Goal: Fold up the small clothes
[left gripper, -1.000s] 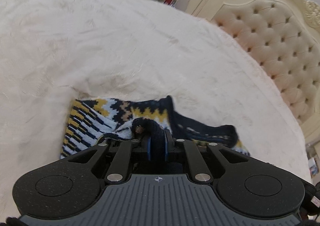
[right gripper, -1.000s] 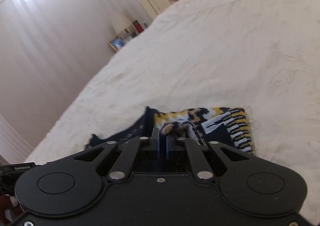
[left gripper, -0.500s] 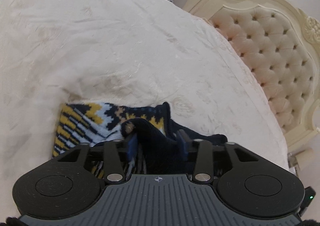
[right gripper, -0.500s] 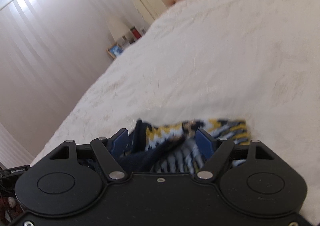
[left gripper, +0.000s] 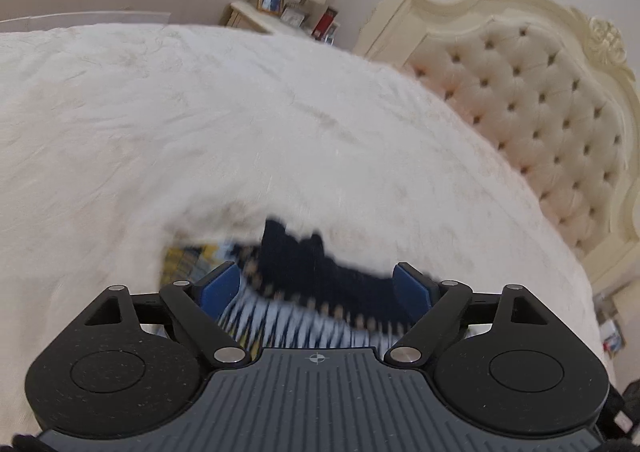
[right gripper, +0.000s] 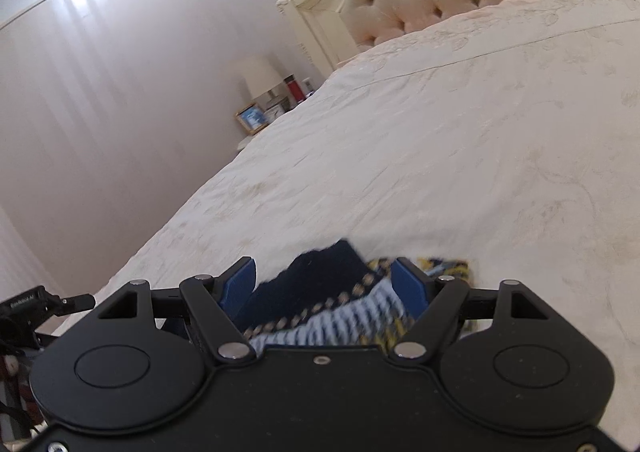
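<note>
Both my left gripper [left gripper: 316,284], jaws widening, and right gripper [right gripper: 324,284] stand released above the limp, light patterned knit garment [right gripper: 320,292]; I'd pinch its navy edge.

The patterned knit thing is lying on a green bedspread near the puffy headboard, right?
Not green. The left wrist view shows the bedspread is cream-white. The patterned knit does lie on it, with the tufted headboard nearby.

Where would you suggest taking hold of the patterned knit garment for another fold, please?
Probably the dark navy edge of the garment, from above: it stands up slightly off the bedspread, giving fingers a lip. Both the left gripper and the right gripper are open.
</note>
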Available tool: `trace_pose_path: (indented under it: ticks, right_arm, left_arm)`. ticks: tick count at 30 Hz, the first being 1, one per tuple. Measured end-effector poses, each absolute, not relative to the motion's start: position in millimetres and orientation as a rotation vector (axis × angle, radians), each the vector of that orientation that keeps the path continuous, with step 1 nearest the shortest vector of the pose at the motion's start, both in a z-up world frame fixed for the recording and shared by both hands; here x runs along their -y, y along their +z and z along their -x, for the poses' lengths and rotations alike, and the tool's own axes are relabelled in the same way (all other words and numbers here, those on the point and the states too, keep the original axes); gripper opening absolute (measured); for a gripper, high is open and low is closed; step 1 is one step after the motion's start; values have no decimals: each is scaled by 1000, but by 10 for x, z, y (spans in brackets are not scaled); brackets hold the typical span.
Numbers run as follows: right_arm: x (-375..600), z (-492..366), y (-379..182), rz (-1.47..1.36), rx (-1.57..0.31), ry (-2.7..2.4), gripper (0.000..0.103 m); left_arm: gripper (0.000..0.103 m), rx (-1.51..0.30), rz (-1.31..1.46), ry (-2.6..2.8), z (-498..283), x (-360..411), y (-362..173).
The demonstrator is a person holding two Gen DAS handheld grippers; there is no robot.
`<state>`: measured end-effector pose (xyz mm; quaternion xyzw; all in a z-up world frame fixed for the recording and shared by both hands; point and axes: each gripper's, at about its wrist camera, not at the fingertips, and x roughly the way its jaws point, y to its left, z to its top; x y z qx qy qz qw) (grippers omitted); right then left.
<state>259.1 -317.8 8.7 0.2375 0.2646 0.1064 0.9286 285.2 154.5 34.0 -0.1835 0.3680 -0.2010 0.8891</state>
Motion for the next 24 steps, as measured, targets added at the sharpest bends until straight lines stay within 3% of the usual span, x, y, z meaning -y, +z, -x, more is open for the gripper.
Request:
trace_pose_path:
  ticks: [5, 17, 24]
  right_arm:
    - [2944, -2397, 6, -444, -607, 267, 80]
    - [2555, -2265, -430, -121, -610, 245, 80]
    - [2485, -2290, -528, -44, -581, 274, 80]
  left_arm:
    - [84, -828, 295, -447, -2565, -1502, 219]
    - [84, -934, -167, -325, -2618, -1184, -763]
    - [91, -978, -155, -330, -2739, -1266, -914]
